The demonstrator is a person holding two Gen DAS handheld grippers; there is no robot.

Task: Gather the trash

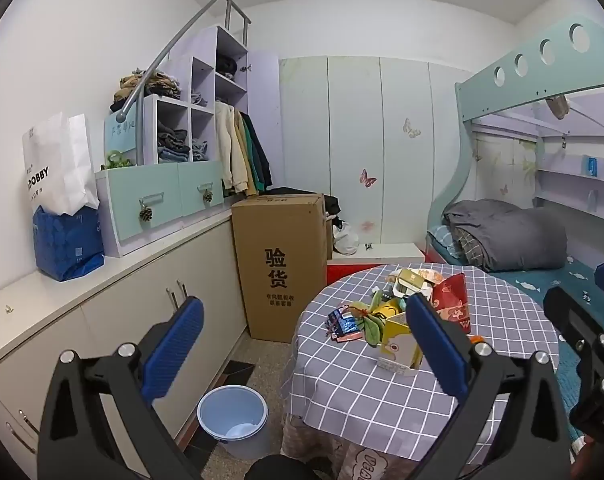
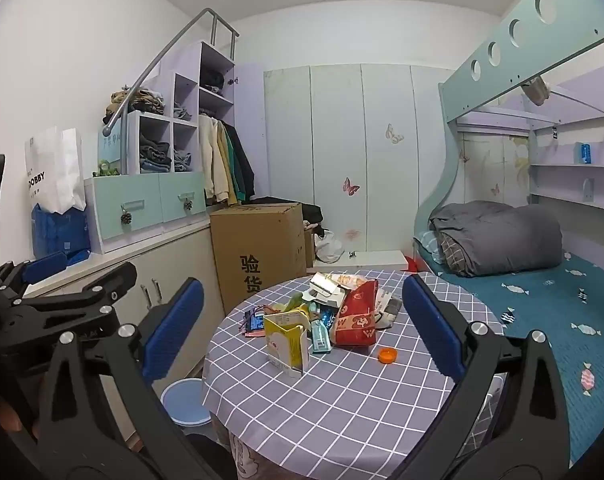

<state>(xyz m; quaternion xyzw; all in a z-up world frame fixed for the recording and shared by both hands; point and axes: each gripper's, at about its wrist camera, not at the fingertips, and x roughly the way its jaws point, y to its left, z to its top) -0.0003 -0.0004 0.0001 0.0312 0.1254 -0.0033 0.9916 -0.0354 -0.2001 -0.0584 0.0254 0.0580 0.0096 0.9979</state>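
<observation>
Your left gripper (image 1: 305,344) has its jaws spread wide with nothing between them; the round table (image 1: 341,392) with its checked cloth sits ahead, toward the right jaw, and the blue bin (image 1: 233,416) stands on the floor below and between the jaws. Your right gripper (image 2: 302,328) is likewise wide apart and empty. The trash pile (image 2: 325,312) lies on the table straight ahead between its jaws: a yellow carton (image 2: 286,342) nearest you, a red bag (image 2: 357,320) beside it, and an orange cap (image 2: 387,355) apart, nearer the right jaw.
</observation>
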